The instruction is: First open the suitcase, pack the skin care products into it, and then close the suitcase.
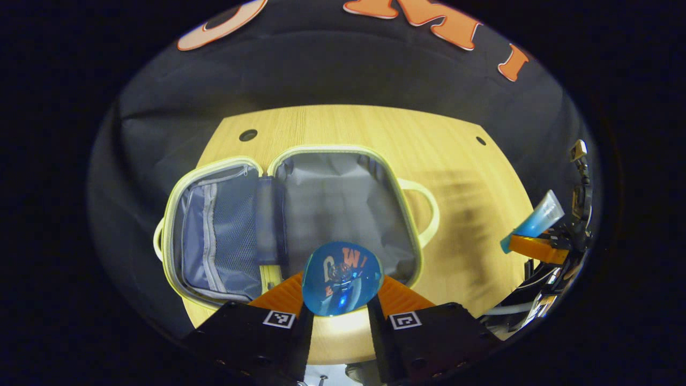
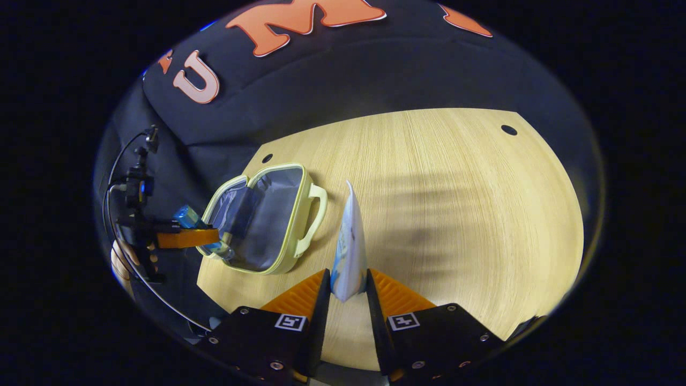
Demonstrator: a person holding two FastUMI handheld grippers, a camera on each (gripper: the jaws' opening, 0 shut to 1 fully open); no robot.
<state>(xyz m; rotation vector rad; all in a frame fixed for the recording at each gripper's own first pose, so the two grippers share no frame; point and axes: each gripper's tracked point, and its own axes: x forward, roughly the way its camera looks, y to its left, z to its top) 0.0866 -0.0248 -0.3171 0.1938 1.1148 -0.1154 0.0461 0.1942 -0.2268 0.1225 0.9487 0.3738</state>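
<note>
Pale wood grain covers the round-cornered table (image 1: 461, 177), which stands against a black cloth wall. On it lies a small soft suitcase with pale yellow-green trim and grey lining (image 1: 332, 198), spread fully open in two halves. In the left gripper view, its left half carries a mesh pocket and its right half is a plain lined hollow; a loop handle sticks out from each outer side.

In the left gripper view, the left gripper (image 1: 341, 300) holds a glossy blue, rounded bottle (image 1: 342, 286) end-on to the camera. Both fingers press against the bottle's sides, and it hangs over the near edge of the suitcase's right half. The right gripper view shows this same gripper (image 2: 206, 237) from farther off, at the suitcase's left side, with a hand (image 2: 124, 264) behind it.

In the right gripper view, the right gripper (image 2: 347, 289) is clamped on a white and pale blue squeeze tube (image 2: 349, 252), which stands upright with its flat crimped end pointing up. It hangs over bare table just to the right of the suitcase (image 2: 265, 225). In the left gripper view, the tube (image 1: 536, 220) appears at the far right, tilted, well apart from the suitcase.
</note>
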